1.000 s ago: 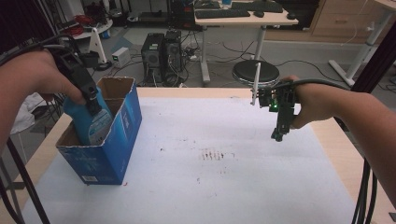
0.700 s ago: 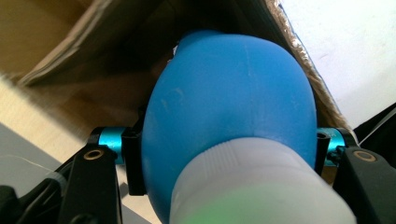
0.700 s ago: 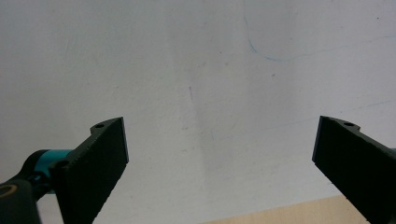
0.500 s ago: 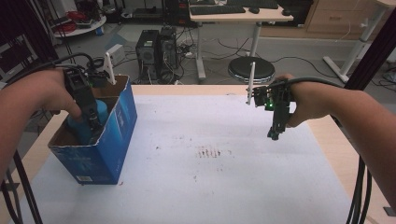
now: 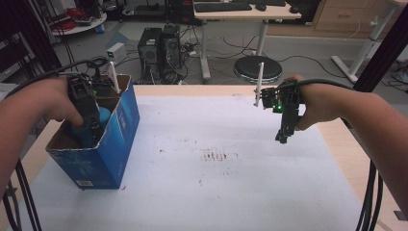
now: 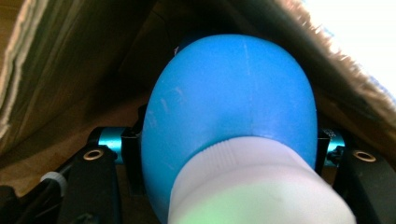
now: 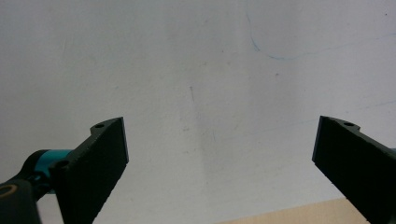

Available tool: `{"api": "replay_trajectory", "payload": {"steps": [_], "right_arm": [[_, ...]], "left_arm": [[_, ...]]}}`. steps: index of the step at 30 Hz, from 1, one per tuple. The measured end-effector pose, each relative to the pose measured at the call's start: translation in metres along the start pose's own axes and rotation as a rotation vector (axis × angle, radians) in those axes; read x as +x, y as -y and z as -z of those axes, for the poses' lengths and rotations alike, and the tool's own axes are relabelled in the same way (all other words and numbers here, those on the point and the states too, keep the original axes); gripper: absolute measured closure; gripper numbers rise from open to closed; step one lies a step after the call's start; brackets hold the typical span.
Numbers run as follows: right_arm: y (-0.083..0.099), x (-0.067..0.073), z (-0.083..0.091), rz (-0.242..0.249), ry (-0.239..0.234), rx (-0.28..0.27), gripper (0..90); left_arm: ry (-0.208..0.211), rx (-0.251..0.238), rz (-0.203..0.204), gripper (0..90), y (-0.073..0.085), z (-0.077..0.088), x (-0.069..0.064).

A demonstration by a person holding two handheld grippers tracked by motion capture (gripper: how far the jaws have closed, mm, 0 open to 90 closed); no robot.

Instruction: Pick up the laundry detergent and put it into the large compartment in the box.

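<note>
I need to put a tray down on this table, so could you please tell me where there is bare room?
The white sheet is bare from the blue cardboard box at its left across to the right tongs, which hang open above its right part. The near middle is freest. The box corner is crowded: the left tongs reach inside it, shut on a blue bottle.

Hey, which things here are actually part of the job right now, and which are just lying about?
Part of the job:
- left gripper, shut on the blue bottle
- blue bottle
- blue cardboard box

Lying about:
- right gripper, open above the white table cover
- computer towers on the floor
- round stool
</note>
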State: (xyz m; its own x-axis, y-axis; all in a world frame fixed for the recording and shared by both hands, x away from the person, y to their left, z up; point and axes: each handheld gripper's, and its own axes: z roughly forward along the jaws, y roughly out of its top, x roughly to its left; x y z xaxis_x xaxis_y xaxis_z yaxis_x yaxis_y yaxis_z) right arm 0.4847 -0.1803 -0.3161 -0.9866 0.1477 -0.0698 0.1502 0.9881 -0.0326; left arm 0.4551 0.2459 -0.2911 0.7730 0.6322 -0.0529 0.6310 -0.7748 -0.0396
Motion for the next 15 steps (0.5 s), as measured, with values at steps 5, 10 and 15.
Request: {"api": "replay_trajectory", "payload": {"steps": [5, 10, 15], "right_arm": [[0.0004, -0.0013, -0.001, 0.005, 0.0, 0.003, 2.5], [-0.0011, -0.0005, -0.0005, -0.003, -0.002, 0.003, 2.5], [-0.001, 0.0001, -0.0001, -0.001, -0.004, 0.0, 2.5]], "left_arm": [[0.008, -0.002, 0.001, 37.4, 0.0011, -0.0002, 0.0017], [0.027, -0.005, -0.013, 36.4, 0.0022, 0.0007, 0.0021], [0.025, -0.015, -0.019, 31.2, 0.0051, 0.0073, 0.0003]]}}
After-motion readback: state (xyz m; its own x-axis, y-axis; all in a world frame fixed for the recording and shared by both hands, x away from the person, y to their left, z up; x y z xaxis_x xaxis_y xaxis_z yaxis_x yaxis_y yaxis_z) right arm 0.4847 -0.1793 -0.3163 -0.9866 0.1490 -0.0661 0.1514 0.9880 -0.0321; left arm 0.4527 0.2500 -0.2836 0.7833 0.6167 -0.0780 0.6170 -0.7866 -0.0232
